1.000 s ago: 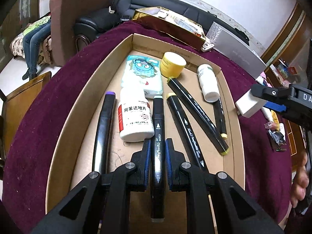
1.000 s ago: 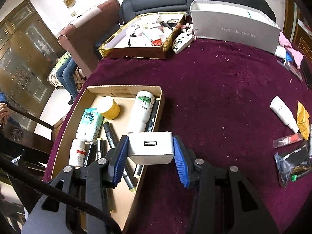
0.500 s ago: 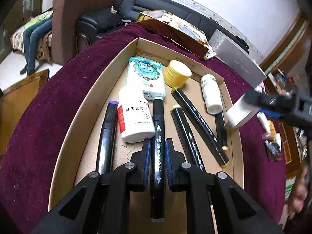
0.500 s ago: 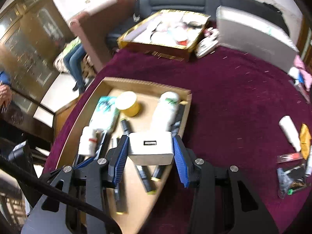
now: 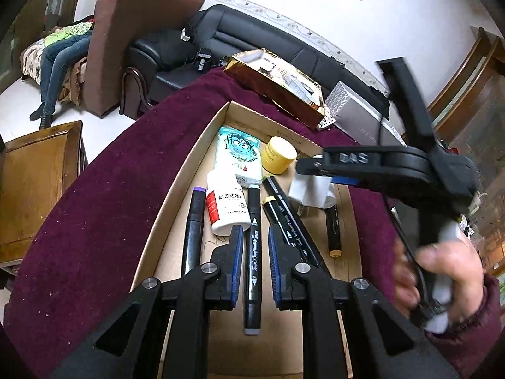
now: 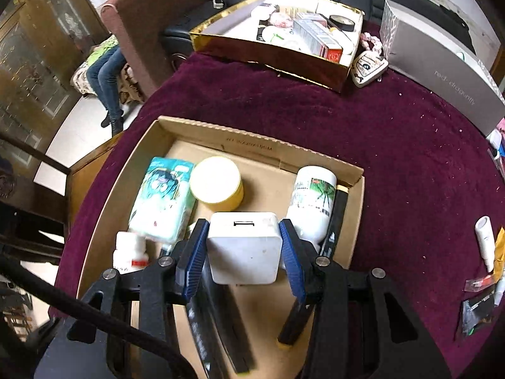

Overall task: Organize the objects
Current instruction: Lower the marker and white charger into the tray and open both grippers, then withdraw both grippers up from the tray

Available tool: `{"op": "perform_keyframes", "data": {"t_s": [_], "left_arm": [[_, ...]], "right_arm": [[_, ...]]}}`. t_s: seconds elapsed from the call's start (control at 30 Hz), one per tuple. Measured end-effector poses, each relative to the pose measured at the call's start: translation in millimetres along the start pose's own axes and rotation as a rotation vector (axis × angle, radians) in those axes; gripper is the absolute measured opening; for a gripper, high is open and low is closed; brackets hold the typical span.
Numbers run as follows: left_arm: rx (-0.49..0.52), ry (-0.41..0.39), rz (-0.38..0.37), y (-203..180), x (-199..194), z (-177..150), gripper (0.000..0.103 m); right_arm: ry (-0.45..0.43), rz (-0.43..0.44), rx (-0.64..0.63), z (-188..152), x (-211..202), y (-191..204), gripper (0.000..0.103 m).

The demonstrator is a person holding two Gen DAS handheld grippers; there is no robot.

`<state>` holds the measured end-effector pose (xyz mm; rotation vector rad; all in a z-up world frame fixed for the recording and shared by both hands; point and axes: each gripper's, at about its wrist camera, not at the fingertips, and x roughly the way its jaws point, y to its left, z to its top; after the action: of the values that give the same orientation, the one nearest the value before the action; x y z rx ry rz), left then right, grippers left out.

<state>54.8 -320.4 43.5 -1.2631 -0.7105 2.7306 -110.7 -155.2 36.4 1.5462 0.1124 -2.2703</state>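
Charger (image 6: 244, 249) over the box (image 6: 221, 139), pinched in the right tongs (image 6: 244, 252).
Left tongs (image 5: 255, 265) are pressed onto a black marker (image 5: 252, 271) lying in the box beside a white bottle (image 5: 225, 205) on the tabletop (image 6: 394, 145).

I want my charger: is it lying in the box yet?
Not yet. The white charger is held between the right gripper's fingers, above the cardboard box.

Left wrist view: sits close above the near end of the cardboard tray (image 5: 176, 186), facing obliquely down along its length toward the sofa. Right wrist view: hangs close over the tray's (image 6: 318, 161) middle, facing steeper down. Both share the tray's interior and the gold box (image 5: 277, 91) (image 6: 268, 53) beyond it.
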Motion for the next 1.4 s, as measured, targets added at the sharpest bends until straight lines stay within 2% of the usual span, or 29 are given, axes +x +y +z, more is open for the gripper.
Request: {"op": "perform_keyframes", "data": {"t_s": [0.2,0.27,0.3,0.33,0.4,0.53,0.63,0.67,0.77,0.83,0.93,1.1,1.23,1.4], "left_arm": [[-0.011,0.002,-0.011,2,-1,-3,0.016],[-0.014,0.002,-0.004,2,0,-3,0.024],[-0.017,0.002,-0.003,2,0,-3,0.032],[-0.021,0.000,-0.005,1,-1,-3,0.038],[-0.030,-0.005,-0.009,2,-4,-5,0.042],[-0.041,-0.009,-0.014,-3,-9,-5,0.043],[-0.018,-0.028,-0.014,-15,-18,-6,0.043],[-0.005,-0.038,-0.011,-21,-22,-6,0.043],[0.047,-0.076,0.003,-42,-35,-8,0.044],[0.087,-0.099,0.019,-57,-42,-9,0.051],[0.166,-0.141,0.062,-83,-55,-15,0.052],[0.288,-0.215,0.132,-125,-75,-27,0.056],[0.382,-0.269,0.215,-154,-88,-39,0.056],[0.467,-0.351,0.305,-183,-99,-53,0.059]], "right_arm": [[0.031,0.007,0.028,4,16,-3,0.044],[0.025,0.002,0.031,5,17,-3,0.045],[0.017,-0.001,0.028,5,16,-2,0.045],[0.005,-0.003,0.022,5,14,-1,0.047],[-0.026,0.004,0.017,4,5,0,0.053],[-0.116,0.038,0.044,-2,-28,-7,0.055],[-0.208,0.022,0.034,-10,-63,-14,0.058],[-0.237,0.010,0.027,-13,-73,-15,0.060],[-0.358,-0.040,0.005,-33,-113,-24,0.075],[-0.436,-0.069,-0.006,-53,-136,-30,0.081],[-0.508,-0.109,-0.009,-80,-159,-40,0.081],[-0.550,-0.138,0.013,-113,-173,-58,0.081],[-0.575,-0.140,0.042,-139,-184,-73,0.081],[-0.659,-0.172,0.070,-168,-207,-86,0.082]]}}
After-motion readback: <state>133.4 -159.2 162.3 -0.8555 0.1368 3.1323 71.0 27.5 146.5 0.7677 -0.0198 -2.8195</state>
